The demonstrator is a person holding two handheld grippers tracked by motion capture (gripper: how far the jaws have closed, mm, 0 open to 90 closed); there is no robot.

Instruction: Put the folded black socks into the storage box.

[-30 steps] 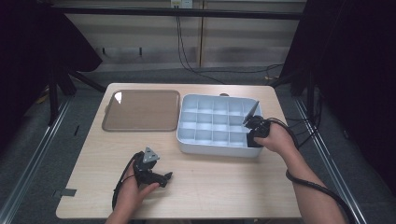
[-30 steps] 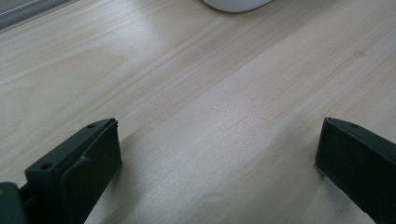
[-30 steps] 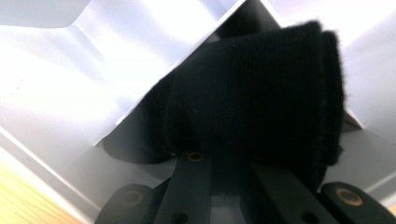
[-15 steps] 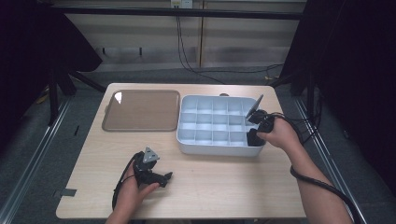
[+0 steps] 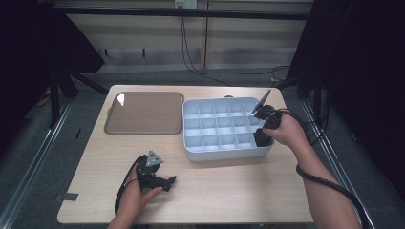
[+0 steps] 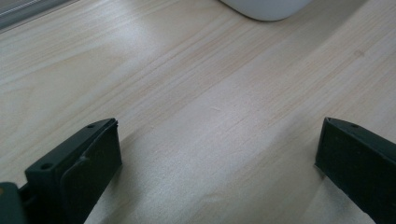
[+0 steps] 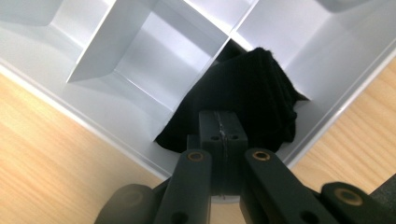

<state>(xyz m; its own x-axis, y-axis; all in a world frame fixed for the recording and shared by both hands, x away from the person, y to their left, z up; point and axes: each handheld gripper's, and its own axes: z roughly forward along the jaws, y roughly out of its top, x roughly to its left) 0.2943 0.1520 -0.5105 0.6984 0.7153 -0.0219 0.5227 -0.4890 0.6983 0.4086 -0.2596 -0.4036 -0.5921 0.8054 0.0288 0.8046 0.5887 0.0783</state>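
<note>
A black cloth (image 7: 261, 84) lies bunched in the near right corner compartment of a white divided tray (image 5: 224, 155), rising over a divider. My right gripper (image 7: 219, 116) points down into that corner, jaws pressed together on the cloth's near edge; in the high view the right gripper (image 5: 261, 134) tilts over the tray's right end. My left gripper (image 5: 168, 180) rests low on the table near the front, left of centre. Its jaws stand wide apart in the left gripper view, where the left gripper (image 6: 217, 158) has only bare wood between them.
A brown flat tray (image 5: 143, 112) lies at the back left of the wooden table (image 5: 229, 191). The white tray's other compartments look empty. A cable trails from my right hand off the table's right side. Dark frames and curtains flank the table.
My right hand has shifted slightly right and tilted the gripper's top farther back and up over the tray corner. The left gripper has stayed put.
</note>
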